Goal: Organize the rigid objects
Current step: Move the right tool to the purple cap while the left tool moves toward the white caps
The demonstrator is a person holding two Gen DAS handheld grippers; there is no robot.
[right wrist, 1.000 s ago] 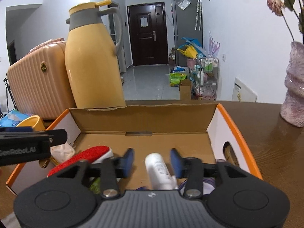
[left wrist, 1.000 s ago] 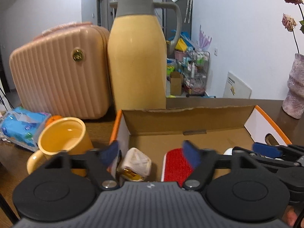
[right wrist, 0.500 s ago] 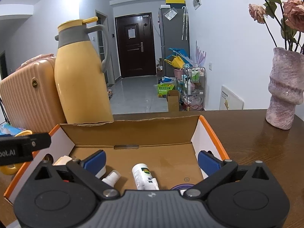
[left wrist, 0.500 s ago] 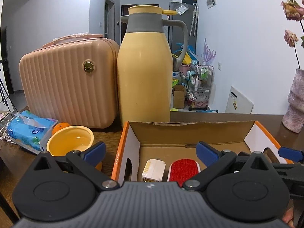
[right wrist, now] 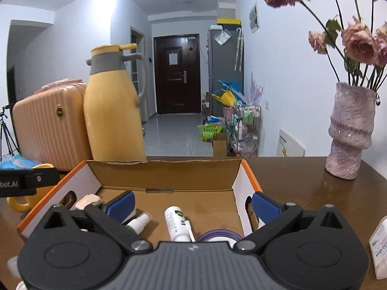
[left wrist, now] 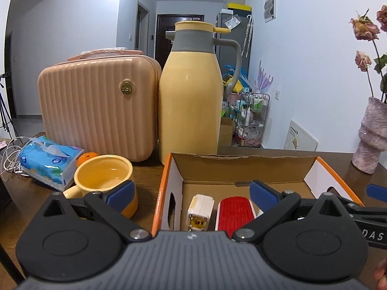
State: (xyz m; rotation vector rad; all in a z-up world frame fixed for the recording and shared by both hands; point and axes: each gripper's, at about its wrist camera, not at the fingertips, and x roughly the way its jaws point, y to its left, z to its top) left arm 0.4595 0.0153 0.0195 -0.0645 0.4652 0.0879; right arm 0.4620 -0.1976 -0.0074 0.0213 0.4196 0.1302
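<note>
- The cardboard box (right wrist: 167, 176) sits on the counter (right wrist: 302, 183) just ahead of and below both claws, and already holds the rigid items: a white spray bottle (right wrist: 176, 222) lying between the right claw's (right wrist: 191, 205) tips, a smaller spray bottle (right wrist: 139, 221) by its left tip, and a purple ring (right wrist: 219, 235) at the near edge.
- In the left wrist view a white charger plug (left wrist: 200, 211) and a red lint brush (left wrist: 235, 213) lie side by side in the box, between the left claw's (left wrist: 192, 191) tips.
- Both claws are spread wide and empty; nothing sits against any pad.
- Risk: with tips this wide, the left claw's left fingertip (left wrist: 121, 191) overlaps the yellow mug (left wrist: 106, 178), which stands outside the box just left of its orange wall; a sideways sweep would likely knock it.
- Risk: the two claws are near each other over the box, the right one showing at the left claw's right edge; reaching in together could make them collide.
- Risk: the spray bottle is round and lying flat, so a bump would probably roll it.
- Beyond the box, the tall yellow thermos jug (left wrist: 191, 91) and pink case (left wrist: 96, 106) wall off the far left side, and the tissue pack (left wrist: 50, 162) crowds the left.
- Open room lies to the right: bare counter runs toward the vase (right wrist: 350, 130), with a white packet (right wrist: 381, 249) near the right claw's right side.
</note>
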